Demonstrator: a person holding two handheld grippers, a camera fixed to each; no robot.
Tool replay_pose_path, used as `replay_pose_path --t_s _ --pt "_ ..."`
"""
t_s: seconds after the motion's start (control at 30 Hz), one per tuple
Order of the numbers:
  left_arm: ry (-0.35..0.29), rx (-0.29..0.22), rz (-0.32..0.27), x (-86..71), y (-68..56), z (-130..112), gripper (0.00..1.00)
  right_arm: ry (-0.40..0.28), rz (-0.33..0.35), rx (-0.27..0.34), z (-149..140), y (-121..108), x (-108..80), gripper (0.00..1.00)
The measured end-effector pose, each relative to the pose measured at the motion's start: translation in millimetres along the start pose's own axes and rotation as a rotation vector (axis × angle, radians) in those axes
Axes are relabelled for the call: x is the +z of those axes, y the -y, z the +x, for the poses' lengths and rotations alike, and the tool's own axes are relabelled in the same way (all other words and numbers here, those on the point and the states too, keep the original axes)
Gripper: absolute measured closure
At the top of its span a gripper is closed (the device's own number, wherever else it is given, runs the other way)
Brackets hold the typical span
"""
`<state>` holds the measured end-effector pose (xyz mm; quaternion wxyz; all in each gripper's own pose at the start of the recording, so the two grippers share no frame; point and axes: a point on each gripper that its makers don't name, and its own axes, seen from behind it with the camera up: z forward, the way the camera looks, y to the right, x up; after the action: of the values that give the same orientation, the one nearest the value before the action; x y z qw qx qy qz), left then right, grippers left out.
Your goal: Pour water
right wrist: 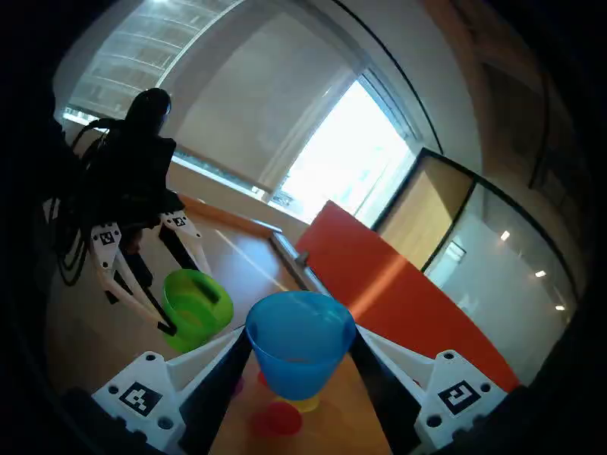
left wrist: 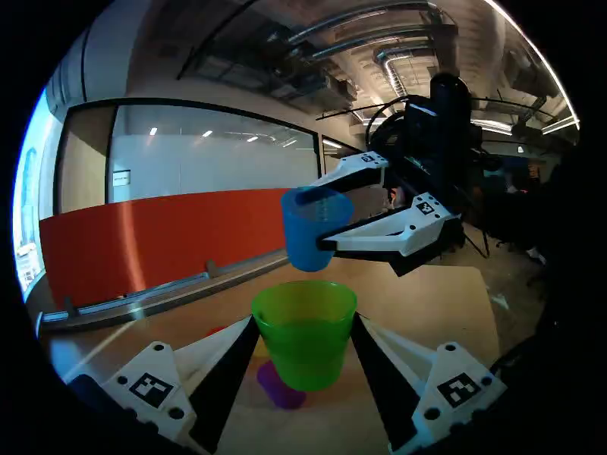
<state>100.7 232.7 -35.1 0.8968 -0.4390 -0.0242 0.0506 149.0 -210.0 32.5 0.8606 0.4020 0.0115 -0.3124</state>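
Observation:
A green cup (left wrist: 305, 334) stands upright between the fingers of my left gripper (left wrist: 303, 341), which is shut on it. Above and just behind it hangs a blue cup (left wrist: 314, 226), held by my right gripper (left wrist: 322, 220) coming in from the right. In the right gripper view the blue cup (right wrist: 300, 343) sits gripped between the fingers of my right gripper (right wrist: 300, 349). To its left the green cup (right wrist: 195, 307) appears tilted, its mouth facing the camera, in the far left gripper (right wrist: 186, 299). Both cups are above the wooden table (left wrist: 425, 303).
Small coloured cups lie on the table below: a purple one (left wrist: 279, 385), a red one (right wrist: 277, 418) and a yellow one (right wrist: 303, 404). An orange wall panel (left wrist: 152, 235) and a metal rail (left wrist: 152, 292) run along the table's far side.

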Motion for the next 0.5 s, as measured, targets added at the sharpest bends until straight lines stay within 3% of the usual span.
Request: replay_pose_path --t_s 0.5 --pt "-0.001 -0.008 0.021 -6.6 10.4 12 0.16 0.045 0.062 0.339 -21 24 -6.0 0.09"
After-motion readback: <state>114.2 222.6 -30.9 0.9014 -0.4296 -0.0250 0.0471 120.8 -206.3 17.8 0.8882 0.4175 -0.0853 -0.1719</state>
